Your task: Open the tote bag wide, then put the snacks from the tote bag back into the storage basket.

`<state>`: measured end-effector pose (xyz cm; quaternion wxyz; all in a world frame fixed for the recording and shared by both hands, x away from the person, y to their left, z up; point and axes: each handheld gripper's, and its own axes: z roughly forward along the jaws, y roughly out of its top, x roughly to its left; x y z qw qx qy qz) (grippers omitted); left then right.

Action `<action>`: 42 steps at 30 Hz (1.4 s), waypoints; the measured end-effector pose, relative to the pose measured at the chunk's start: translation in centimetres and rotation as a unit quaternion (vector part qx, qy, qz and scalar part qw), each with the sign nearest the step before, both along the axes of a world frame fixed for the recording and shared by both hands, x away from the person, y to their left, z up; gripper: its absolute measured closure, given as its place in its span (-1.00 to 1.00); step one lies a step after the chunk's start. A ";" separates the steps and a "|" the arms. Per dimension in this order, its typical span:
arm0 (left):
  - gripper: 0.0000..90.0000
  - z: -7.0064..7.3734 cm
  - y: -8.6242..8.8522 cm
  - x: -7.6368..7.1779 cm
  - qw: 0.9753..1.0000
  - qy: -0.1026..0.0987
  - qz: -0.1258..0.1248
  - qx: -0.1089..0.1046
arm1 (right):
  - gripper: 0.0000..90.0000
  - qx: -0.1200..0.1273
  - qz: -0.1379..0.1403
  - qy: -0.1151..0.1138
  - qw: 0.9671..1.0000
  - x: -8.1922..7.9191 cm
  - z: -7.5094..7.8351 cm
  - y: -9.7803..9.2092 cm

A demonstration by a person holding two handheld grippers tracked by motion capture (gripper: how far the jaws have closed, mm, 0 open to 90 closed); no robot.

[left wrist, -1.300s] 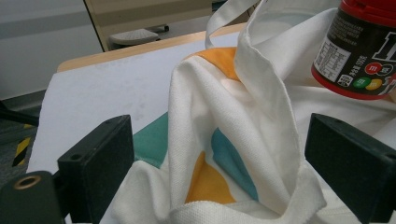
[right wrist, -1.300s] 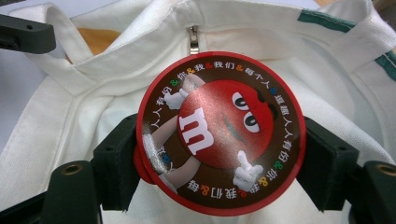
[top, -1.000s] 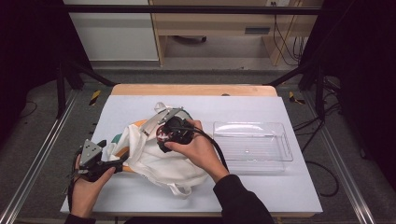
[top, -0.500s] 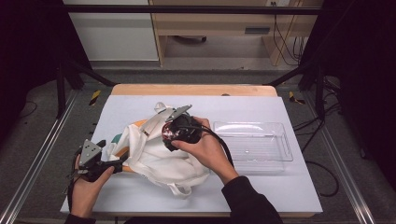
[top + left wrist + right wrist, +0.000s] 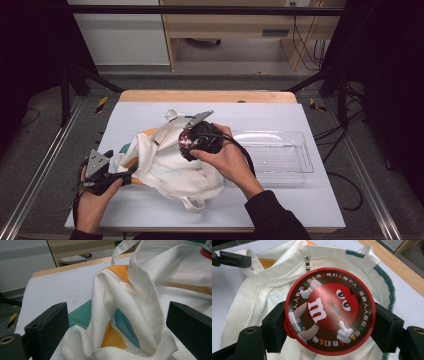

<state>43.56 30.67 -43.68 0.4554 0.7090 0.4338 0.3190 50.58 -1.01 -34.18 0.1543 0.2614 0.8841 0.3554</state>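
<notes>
A white tote bag point(image 5: 170, 167) with orange and teal patches lies crumpled in the middle of the table. My right gripper point(image 5: 189, 142) is just above its open mouth, shut on a round red M&M's tin point(image 5: 329, 312) with a jaw on each side of the lid. The tin point(image 5: 186, 140) faces left over the bag point(image 5: 249, 302). At the bag's lower-left corner my left gripper point(image 5: 129, 176) is open. Its jaws stand wide apart around the bag's rim and strap point(image 5: 145, 295), not pinching the cloth. The tin's red edge point(image 5: 207, 248) shows at the far right.
A clear plastic tray point(image 5: 295, 172) sits empty on the white table point(image 5: 280, 210), right of the bag. A wooden strip point(image 5: 210, 96) runs along the table's far edge. Metal rails and cables lie on the floor at both sides.
My right gripper has shifted a little up and to the right with the tin, and more of the tin's red side shows above the bag. The left gripper has stayed put.
</notes>
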 end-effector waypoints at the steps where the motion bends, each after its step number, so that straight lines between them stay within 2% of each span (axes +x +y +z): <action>1: -0.91 0.0 0.0 0.0 1.000 0.000 0.000 0.000 | -0.43 0.002 -0.001 0.000 1.000 0.0 0.0 -0.1; 5: -0.91 0.0 0.2 0.0 1.000 -0.002 0.003 0.000 | -0.43 0.005 0.004 -0.001 1.000 -0.1 0.4 -0.8; 8: -0.90 0.1 0.4 -0.1 1.000 -0.011 0.007 -0.004 | -0.43 0.009 0.006 -0.003 1.000 -0.2 0.6 -1.4; 15: -0.90 0.2 0.8 -0.2 1.000 -0.018 0.019 -0.011 | -0.43 0.017 0.011 -0.007 1.000 -0.3 1.2 -3.5; 25: -0.90 0.3 1.3 -0.4 0.999 -0.031 0.040 -0.016 | -0.43 0.028 0.001 -0.008 1.000 0.0 1.9 -6.6; 34: -0.89 0.1 1.8 -0.3 0.998 -0.029 0.048 -0.011 | -0.43 0.027 -0.003 -0.014 1.000 0.4 3.4 -8.9; 42: -0.89 0.0 2.0 -0.4 0.998 -0.028 0.058 -0.007 | -0.43 0.025 -0.009 -0.012 1.000 0.5 4.1 -12.1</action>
